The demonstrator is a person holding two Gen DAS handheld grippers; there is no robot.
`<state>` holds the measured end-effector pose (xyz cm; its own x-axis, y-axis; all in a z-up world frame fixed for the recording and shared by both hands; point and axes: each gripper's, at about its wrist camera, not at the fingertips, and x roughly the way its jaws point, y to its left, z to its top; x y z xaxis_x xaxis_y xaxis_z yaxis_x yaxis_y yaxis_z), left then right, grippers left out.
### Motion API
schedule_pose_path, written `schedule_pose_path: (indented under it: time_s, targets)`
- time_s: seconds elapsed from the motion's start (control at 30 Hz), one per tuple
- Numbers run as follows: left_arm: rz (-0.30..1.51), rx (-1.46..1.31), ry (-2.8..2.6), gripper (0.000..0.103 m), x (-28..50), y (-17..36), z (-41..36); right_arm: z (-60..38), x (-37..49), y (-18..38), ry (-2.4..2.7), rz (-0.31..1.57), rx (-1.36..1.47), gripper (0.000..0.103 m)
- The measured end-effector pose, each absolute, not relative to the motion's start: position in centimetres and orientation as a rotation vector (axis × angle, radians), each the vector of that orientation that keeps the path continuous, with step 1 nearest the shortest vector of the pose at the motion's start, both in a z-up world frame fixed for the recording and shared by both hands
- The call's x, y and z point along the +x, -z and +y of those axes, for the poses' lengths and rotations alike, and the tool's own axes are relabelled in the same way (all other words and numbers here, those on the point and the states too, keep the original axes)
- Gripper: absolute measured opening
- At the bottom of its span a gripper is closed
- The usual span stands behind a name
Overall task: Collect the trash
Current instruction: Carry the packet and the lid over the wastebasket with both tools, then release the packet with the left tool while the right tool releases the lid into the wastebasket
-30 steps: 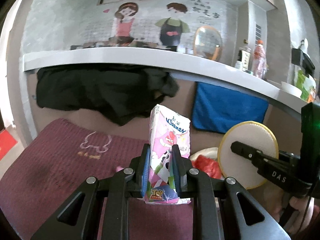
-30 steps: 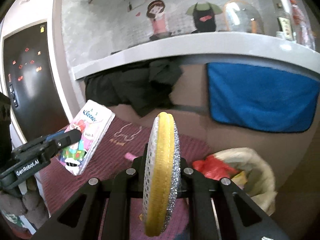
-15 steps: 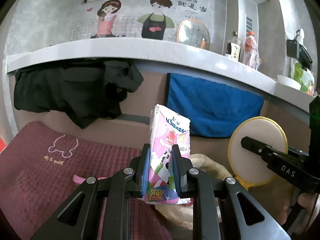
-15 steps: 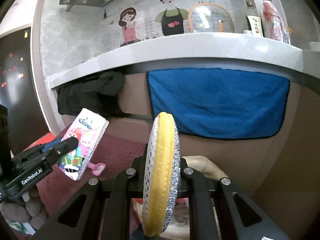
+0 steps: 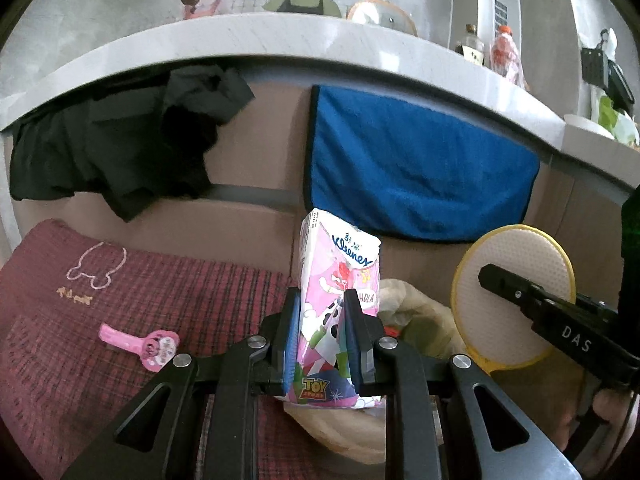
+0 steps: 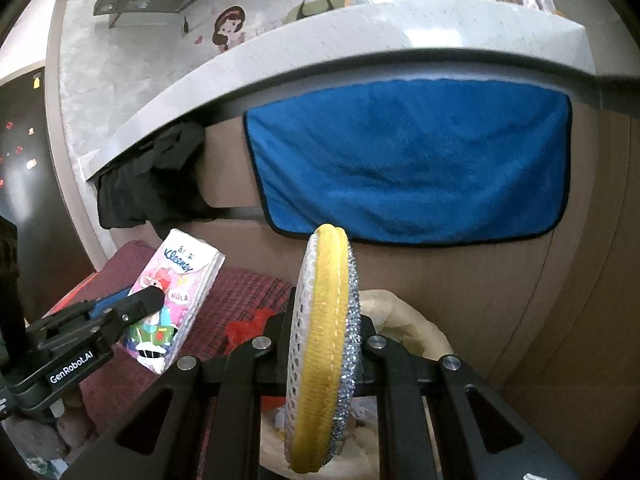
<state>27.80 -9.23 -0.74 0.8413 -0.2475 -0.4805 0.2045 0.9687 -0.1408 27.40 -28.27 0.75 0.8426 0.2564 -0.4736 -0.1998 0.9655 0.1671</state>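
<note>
My left gripper [image 5: 323, 320] is shut on a pink Kleenex tissue pack [image 5: 338, 280], held upright above the mouth of a beige trash bag [image 5: 416, 312]. My right gripper [image 6: 323, 332] is shut on a round yellow scouring pad [image 6: 322, 344] with a white mesh face and a silver glitter face, held edge-on. In the left wrist view the scouring pad [image 5: 516, 276] and the right gripper [image 5: 504, 280] hang at the right, beside the bag. In the right wrist view the tissue pack [image 6: 172, 296] and left gripper [image 6: 148, 300] sit at the left; the trash bag [image 6: 416, 328] lies below with red trash [image 6: 250, 326] inside.
A maroon checked mat [image 5: 120, 312] covers the floor at left, with a pink toy [image 5: 140, 342] on it. A blue towel [image 5: 416, 176] and black clothes [image 5: 120, 152] hang under a grey counter [image 5: 280, 36]. Brown cabinet fronts [image 6: 560, 300] stand behind the bag.
Both grippers moved right and lower toward the trash bag, which now sits under them. The mat and black clothes slid left in view. Both grips are unchanged.
</note>
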Motion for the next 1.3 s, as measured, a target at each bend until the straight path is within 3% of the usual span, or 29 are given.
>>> schedule_pose_path:
  time_s: [1.3]
  targets:
    - [0.687,-0.147,0.245,0.021,33.1,7.7,-12.6,-31.2,31.9,6.5,-0.210,0.647,0.154,0.014]
